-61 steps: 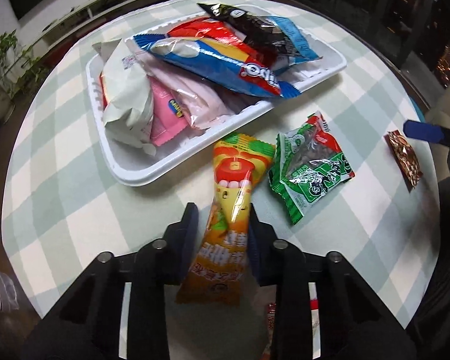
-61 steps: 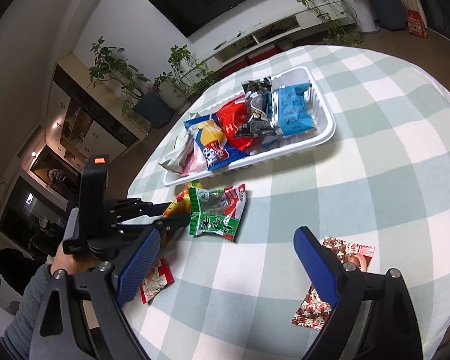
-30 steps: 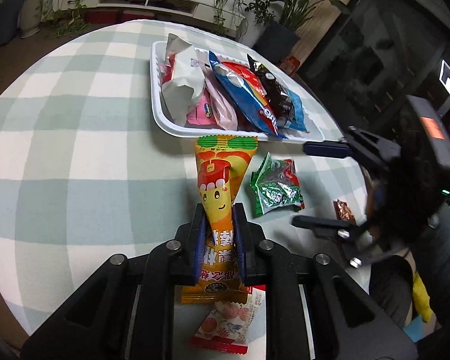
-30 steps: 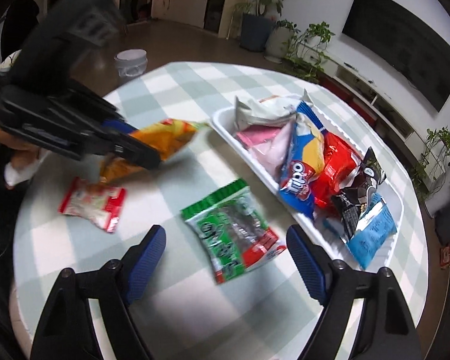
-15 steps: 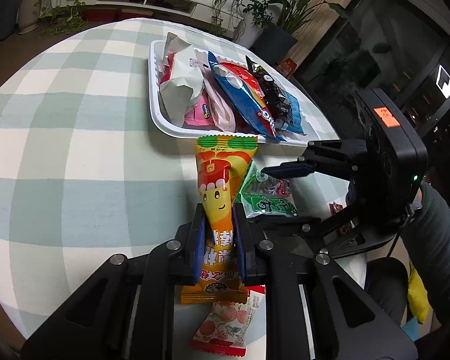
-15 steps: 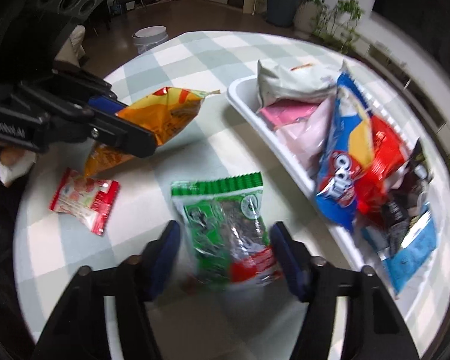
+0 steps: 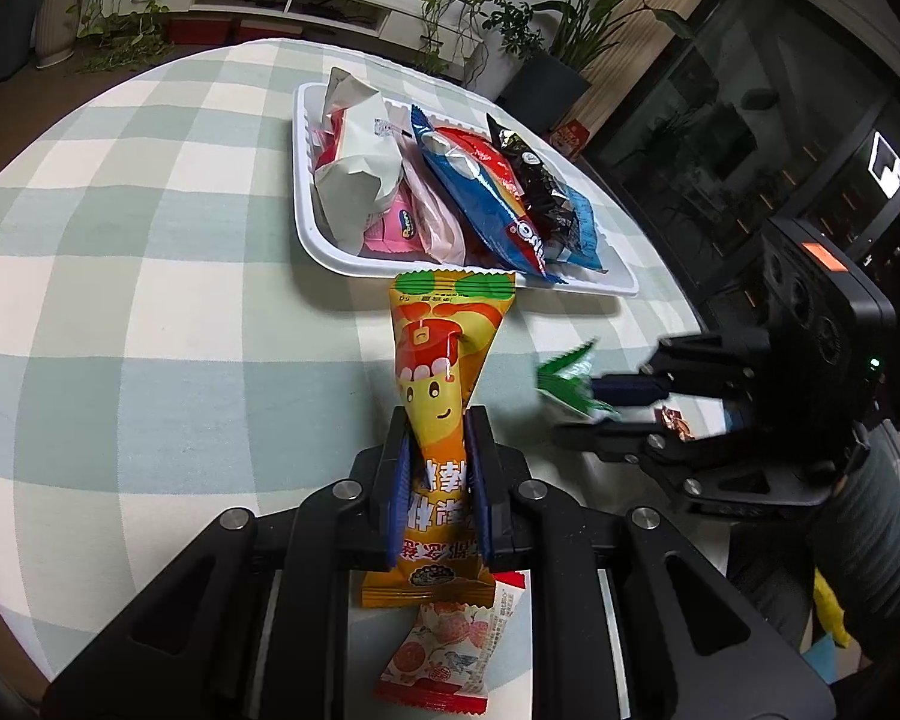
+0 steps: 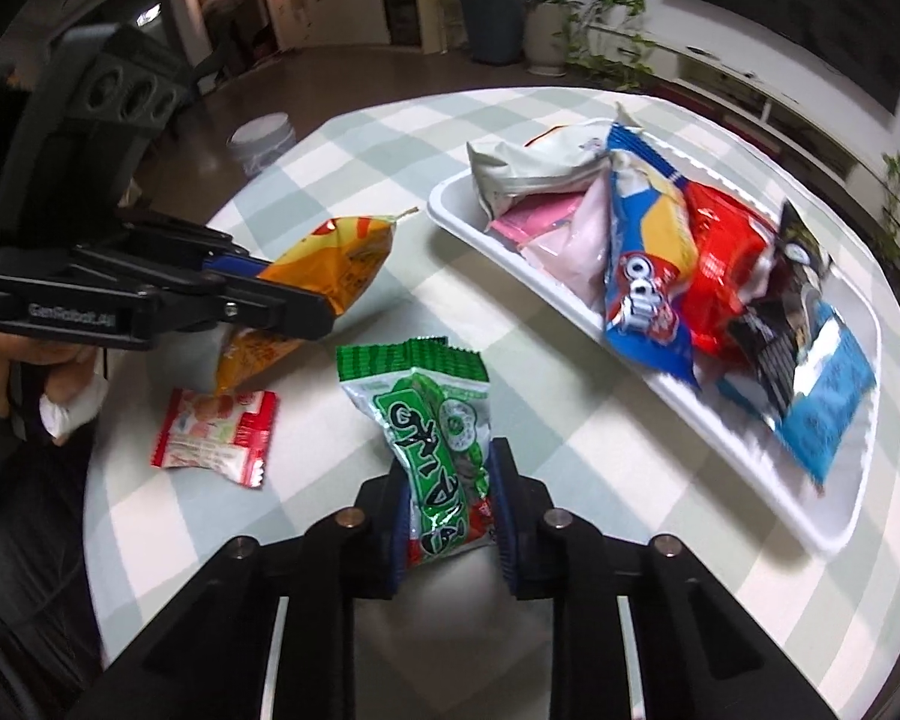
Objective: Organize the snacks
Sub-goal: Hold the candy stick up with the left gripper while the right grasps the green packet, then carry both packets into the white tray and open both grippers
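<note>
left gripper (image 7: 437, 456) clamped on orange snack packet (image 7: 444, 372), right gripper (image 8: 450, 492) jaws just closed, pinching green snack packet (image 8: 435, 426), red-and-white packet (image 8: 213, 429) on checked tabletop (image 8: 510, 360), white tray (image 8: 750, 450) beyond

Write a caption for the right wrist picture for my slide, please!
Right gripper pinches a green snack packet beside the full white tray.

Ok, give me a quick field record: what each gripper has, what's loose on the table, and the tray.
left gripper: shut on the orange snack pack
right gripper: shut on the green snack pack
loose on table: red-and-white candy packet, near the left gripper
tray: white, piled with packets, among them a blue cookie pack and a red bag
table: round, green-and-white checked cloth
</note>
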`<state>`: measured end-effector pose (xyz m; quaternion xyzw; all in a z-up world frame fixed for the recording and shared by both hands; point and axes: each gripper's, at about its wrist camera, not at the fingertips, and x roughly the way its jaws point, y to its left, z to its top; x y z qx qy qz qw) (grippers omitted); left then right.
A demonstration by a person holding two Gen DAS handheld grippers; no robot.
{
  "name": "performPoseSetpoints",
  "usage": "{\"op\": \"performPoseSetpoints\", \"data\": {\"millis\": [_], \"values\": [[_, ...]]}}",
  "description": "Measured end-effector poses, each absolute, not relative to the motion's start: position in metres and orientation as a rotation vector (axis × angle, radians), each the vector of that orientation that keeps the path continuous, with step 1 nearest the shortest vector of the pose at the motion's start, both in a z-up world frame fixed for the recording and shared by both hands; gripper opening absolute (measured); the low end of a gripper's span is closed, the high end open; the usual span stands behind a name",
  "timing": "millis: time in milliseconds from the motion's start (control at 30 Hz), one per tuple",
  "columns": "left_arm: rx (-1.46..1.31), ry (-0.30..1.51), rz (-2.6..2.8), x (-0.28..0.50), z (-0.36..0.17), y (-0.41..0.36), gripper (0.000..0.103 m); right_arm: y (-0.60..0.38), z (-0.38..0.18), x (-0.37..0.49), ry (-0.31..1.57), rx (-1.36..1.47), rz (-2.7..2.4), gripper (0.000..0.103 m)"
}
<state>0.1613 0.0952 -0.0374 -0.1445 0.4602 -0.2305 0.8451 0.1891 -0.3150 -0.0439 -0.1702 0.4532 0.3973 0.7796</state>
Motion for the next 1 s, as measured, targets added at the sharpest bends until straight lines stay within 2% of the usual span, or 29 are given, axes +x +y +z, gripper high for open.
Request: {"op": "performPoseSetpoints", "data": {"millis": [500,767,1000], "values": [[-0.423,0.861,-0.518,0.154,-0.014,0.112,0.015,-0.43,-0.006,0.182,0.962,0.326,0.689,0.024],[-0.375,0.812,-0.509,0.183,0.031,0.101,0.015,-0.49,0.024,0.213,0.861,0.524,0.548,0.024],[-0.284,0.81,-0.503,0.249,0.073,0.067,0.015,-0.465,0.063,0.261,0.784,0.558,0.589,0.024]]}}
